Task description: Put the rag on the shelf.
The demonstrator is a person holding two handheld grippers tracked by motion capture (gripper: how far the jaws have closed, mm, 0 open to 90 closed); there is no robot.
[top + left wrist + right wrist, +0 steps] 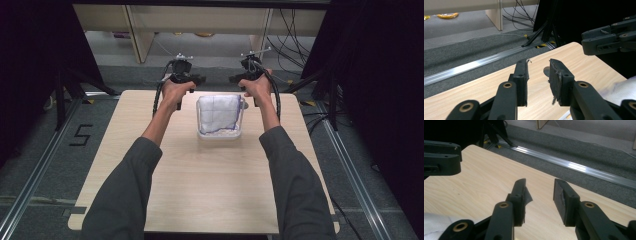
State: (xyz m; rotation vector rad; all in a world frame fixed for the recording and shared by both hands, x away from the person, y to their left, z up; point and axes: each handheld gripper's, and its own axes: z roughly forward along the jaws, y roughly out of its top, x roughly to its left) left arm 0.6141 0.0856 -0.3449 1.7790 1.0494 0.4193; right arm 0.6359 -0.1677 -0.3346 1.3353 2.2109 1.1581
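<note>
We see a white cloth point(218, 113) in a clear bin point(201, 131) at mid-bench point(210, 185) (far half); left tongs point(538, 72) and right tongs point(539, 192) flank it, jaws apart, empty.

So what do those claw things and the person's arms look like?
Each gripper, left gripper and right gripper, is black with two flat-sided jaws, brass-coloured pivot pins, and a thick black cable. The person wears dark grey long sleeves.
</note>
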